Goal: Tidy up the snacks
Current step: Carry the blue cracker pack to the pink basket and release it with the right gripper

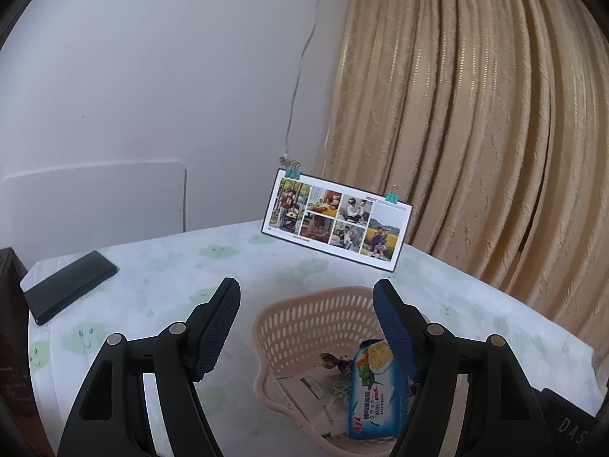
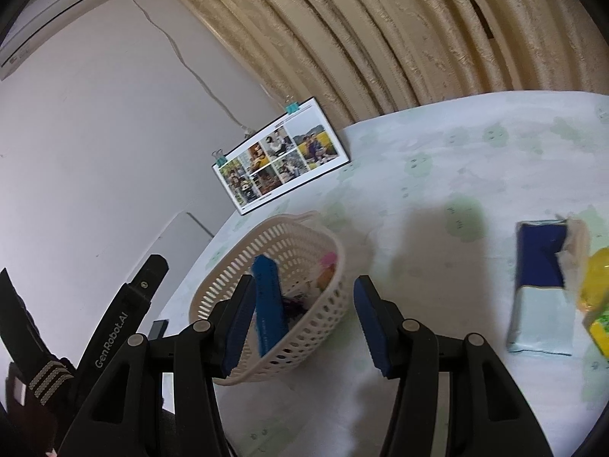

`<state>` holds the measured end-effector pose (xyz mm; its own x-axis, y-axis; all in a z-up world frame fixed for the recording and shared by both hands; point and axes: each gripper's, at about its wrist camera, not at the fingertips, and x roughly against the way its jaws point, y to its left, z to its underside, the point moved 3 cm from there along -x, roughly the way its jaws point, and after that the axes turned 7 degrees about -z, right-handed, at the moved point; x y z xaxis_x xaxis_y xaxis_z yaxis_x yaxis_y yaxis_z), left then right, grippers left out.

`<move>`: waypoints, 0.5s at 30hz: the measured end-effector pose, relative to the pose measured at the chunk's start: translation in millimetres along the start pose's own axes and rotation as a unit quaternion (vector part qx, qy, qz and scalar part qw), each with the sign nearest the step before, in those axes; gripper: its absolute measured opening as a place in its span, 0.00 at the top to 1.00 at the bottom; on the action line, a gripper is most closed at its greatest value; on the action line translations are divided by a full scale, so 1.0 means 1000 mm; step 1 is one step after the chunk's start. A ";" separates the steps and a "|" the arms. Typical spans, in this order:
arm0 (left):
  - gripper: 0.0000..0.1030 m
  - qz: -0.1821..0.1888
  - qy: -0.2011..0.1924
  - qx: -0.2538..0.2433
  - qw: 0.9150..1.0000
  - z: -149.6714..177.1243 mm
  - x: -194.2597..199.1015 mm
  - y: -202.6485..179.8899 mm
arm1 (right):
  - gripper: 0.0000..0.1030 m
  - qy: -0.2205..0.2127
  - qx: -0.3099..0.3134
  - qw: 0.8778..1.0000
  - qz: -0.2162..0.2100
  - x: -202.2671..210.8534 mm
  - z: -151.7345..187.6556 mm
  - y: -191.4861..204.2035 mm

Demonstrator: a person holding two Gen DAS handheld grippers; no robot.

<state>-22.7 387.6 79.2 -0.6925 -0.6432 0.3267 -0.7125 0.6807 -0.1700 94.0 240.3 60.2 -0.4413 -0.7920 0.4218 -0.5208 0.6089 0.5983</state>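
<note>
Both our grippers hang spread and empty above the beige basket (image 2: 274,297), where the blue cracker pack (image 1: 375,388) marked "Aji" already lies. The snacks left on the table, a blue pouch (image 2: 542,285) and a yellow packet (image 2: 597,297) (lettering blurred), sit well right of our right gripper (image 2: 302,321), the nearer one; the left gripper (image 1: 306,321) hovers over the basket.

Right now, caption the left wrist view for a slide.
Open left gripper above a beige basket holding a blue cracker pack.
</note>
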 end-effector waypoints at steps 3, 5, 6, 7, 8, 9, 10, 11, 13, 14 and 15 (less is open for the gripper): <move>0.28 0.007 -0.011 -0.012 1.000 0.002 0.007 -0.006 | 0.50 -0.008 0.001 1.000 0.008 0.008 -0.001 -0.005; 0.27 0.012 -0.024 -0.023 0.999 0.003 0.013 -0.012 | 0.50 -0.013 0.000 1.000 0.014 0.012 -0.002 -0.008; 0.26 0.015 -0.031 -0.030 0.999 0.004 0.016 -0.015 | 0.50 -0.016 -0.001 1.000 0.018 0.015 -0.003 -0.011; 0.26 0.017 -0.037 -0.036 0.999 0.004 0.019 -0.018 | 0.49 -0.018 -0.003 1.000 0.021 0.017 -0.003 -0.013; 0.26 0.021 -0.045 -0.043 0.998 0.006 0.023 -0.022 | 0.49 -0.019 -0.005 1.000 0.022 0.018 -0.003 -0.015; 0.25 0.023 -0.049 -0.049 0.997 0.007 0.025 -0.025 | 0.49 -0.022 -0.008 0.999 0.026 0.021 -0.003 -0.019; 0.25 0.028 -0.054 -0.056 0.997 0.008 0.028 -0.028 | 0.49 -0.024 -0.009 0.999 0.028 0.023 -0.004 -0.021; 0.25 0.032 -0.057 -0.062 0.996 0.009 0.030 -0.031 | 0.49 -0.025 -0.010 0.999 0.030 0.025 -0.004 -0.023; 0.25 0.043 -0.064 -0.076 0.994 0.012 0.036 -0.038 | 0.49 -0.029 -0.011 0.999 0.035 0.030 -0.004 -0.027; 0.25 0.047 -0.066 -0.082 0.993 0.014 0.038 -0.040 | 0.49 -0.030 -0.010 0.999 0.038 0.033 -0.003 -0.030; 0.24 0.051 -0.067 -0.086 0.993 0.015 0.039 -0.042 | 0.49 -0.032 -0.009 0.999 0.043 0.037 -0.003 -0.034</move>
<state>-21.6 328.5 85.6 -0.7770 -0.6011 0.1868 -0.6162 0.7870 -0.0310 97.5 190.6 57.5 -0.5301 -0.7317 0.4285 -0.4659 0.6736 0.5738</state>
